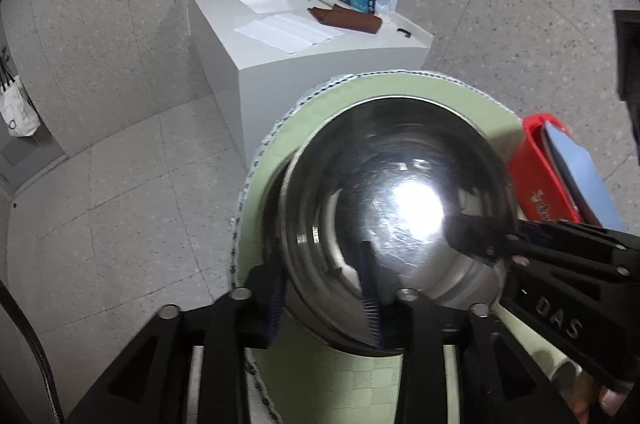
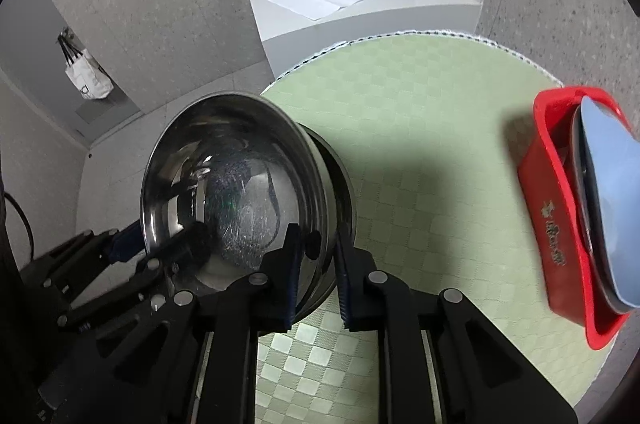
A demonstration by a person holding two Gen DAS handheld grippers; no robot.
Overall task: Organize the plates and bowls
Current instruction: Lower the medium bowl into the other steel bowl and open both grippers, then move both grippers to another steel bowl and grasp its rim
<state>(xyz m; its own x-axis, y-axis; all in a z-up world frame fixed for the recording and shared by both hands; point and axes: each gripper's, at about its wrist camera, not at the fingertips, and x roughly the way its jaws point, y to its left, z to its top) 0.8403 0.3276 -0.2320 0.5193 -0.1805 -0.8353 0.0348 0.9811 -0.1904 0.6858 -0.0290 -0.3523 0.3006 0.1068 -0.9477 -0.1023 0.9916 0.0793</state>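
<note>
In the red rack point(image 2: 560, 224), blue plate point(image 2: 612, 184)

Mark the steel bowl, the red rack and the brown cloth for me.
steel bowl point(image 2: 224, 184): right wrist view, inner wall.
red rack point(image 2: 556, 208): right wrist view, outer side wall.
brown cloth point(image 1: 348, 18): left wrist view, middle of the fold.
</note>
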